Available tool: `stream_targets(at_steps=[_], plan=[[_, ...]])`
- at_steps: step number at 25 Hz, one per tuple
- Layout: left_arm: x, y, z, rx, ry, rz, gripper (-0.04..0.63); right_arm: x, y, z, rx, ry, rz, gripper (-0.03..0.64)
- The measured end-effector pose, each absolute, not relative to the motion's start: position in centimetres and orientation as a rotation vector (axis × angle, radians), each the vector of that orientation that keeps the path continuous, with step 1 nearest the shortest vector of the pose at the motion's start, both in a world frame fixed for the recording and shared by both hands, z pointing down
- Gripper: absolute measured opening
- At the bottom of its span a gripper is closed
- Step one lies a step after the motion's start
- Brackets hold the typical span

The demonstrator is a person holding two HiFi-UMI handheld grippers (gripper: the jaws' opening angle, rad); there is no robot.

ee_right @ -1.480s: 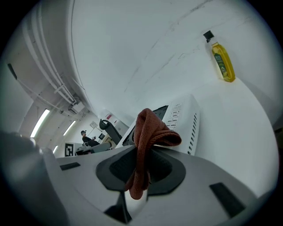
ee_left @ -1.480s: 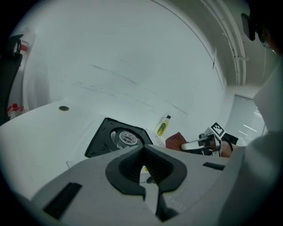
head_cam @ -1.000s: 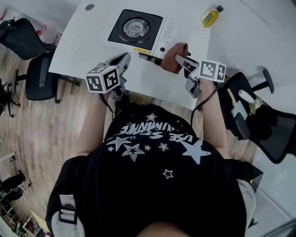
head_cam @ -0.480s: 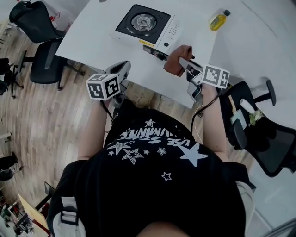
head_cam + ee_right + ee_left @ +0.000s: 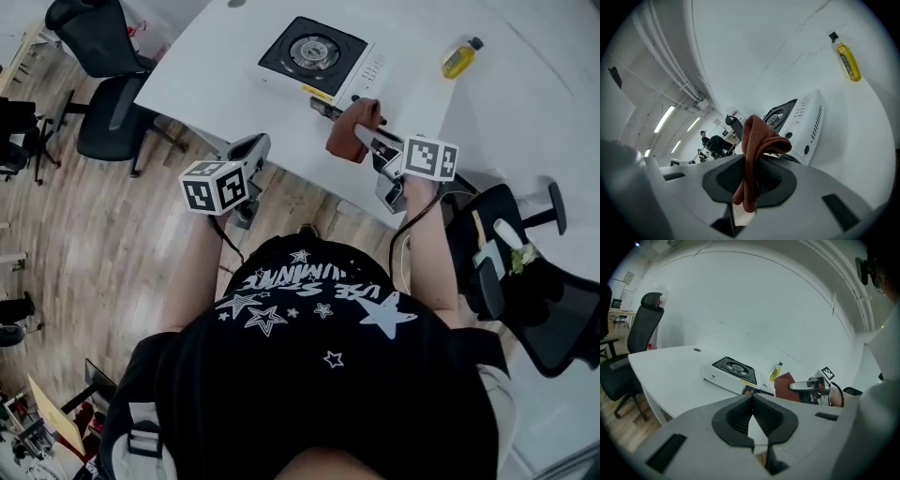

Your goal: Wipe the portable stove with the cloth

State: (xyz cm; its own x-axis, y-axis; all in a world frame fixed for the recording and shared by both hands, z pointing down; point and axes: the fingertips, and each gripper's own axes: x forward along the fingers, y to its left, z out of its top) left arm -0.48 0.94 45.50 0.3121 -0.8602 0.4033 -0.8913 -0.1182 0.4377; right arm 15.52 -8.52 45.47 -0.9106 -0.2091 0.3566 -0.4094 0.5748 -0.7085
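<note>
**A:** What has shifted since a second ago?

**B:** The left tongs [image 5: 255, 142] has drawn back. Its tips were well over the desk [image 5: 206, 80]; now they sit at about the near edge, with its marker cube out over the wooden floor [image 5: 141, 244]. The right tongs [image 5: 367, 139] has kept its place by the near corner of the portable stove [image 5: 319, 58].

**A:** And the jaws?

**B:** The left jaws are pressed together at the tips with nothing between them. The right jaws are pinched on the brown cloth [image 5: 352, 125], which bunches in a fold above them and hangs in a strip below.

**A:** Where does the cloth sit against the stove?

**B:** Right at its front corner, ahead of the right tongs and a little to its left. I cannot tell whether they touch.

**A:** What room is there?

**B:** Bare desk lies ahead of the left tongs up to the stove's side. More lies ahead-right of the right tongs, out to a yellow bottle [image 5: 459, 58] well beyond it. The desk's edge runs under both tongs. One black office chair [image 5: 108, 117] stands off the left tongs' outer side.
</note>
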Motion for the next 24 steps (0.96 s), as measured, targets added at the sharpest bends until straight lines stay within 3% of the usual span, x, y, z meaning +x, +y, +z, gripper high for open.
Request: stream_targets(at_steps=[14, 24], plan=[[-3.2, 12.5, 46.3, 1.83, -1.657, -0.007, 0.006, 11.1, -0.1, 46.2, 0.381, -2.518, 1.213, 0.063], [-1.6, 22.4, 47.2, 1.753, -1.681, -0.032, 0.008, 12.1, 9.2, 47.0, 0.308, -2.474, 1.223, 0.063]])
